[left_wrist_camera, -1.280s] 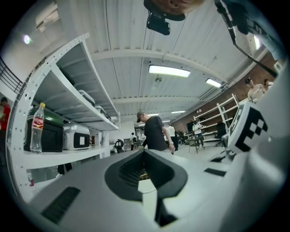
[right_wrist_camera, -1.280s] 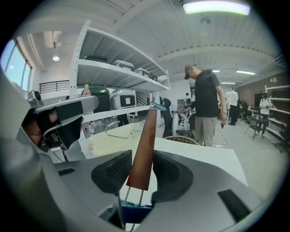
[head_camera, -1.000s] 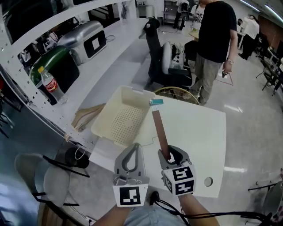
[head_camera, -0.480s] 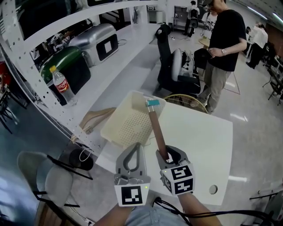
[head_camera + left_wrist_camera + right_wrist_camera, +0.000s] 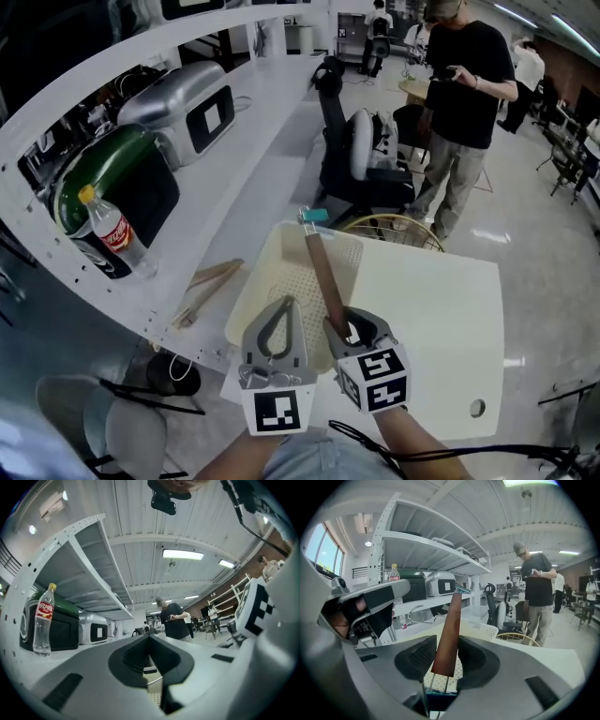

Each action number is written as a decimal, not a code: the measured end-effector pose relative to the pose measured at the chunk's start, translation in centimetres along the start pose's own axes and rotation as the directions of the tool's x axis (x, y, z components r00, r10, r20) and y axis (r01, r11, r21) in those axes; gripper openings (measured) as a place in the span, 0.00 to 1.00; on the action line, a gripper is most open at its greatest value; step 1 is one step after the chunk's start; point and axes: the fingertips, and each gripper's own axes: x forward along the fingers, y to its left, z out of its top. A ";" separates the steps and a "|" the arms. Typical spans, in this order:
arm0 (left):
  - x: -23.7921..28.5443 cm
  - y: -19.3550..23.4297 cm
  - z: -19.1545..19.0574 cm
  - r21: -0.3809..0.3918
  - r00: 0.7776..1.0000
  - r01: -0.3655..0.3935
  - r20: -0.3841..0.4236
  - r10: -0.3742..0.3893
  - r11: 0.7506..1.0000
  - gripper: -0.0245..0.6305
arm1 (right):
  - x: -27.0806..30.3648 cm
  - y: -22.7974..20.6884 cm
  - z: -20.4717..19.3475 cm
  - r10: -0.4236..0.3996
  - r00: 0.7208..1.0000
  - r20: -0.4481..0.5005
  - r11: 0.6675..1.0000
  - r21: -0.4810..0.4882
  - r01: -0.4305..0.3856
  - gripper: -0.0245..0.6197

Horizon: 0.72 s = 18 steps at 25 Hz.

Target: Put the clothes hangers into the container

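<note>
My right gripper [image 5: 342, 328] is shut on the near end of a brown wooden hanger bar [image 5: 319, 267]. The bar reaches away over the cream perforated container [image 5: 258, 281], its teal clip [image 5: 314, 216] past the far rim. In the right gripper view the bar [image 5: 449, 630] rises from between the two pads, with thin wires and a teal piece below it. My left gripper [image 5: 283, 309] hovers just left of the right one over the container's near edge, shut with nothing in it. The left gripper view shows its tips [image 5: 150, 639] meeting.
The container lies on the white table [image 5: 441, 319]. More wooden hangers [image 5: 208, 286] lie on the shelf to the left, beside a cola bottle [image 5: 111, 230], a green case [image 5: 122, 192] and a silver appliance [image 5: 187, 103]. A person [image 5: 464, 103], an office chair [image 5: 361, 150] and a wicker basket [image 5: 394, 230] are beyond the table.
Both grippers have moved together toward the container. The hanger, earlier over the table beside it, now lies across the container with its clip beyond the far rim.
</note>
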 end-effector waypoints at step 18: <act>8.0 8.1 -3.9 -0.098 0.982 0.179 -0.038 -0.184 0.979 0.06 | 11.3 1.7 -1.3 -0.066 0.982 -0.176 0.979 0.177 0.097 0.27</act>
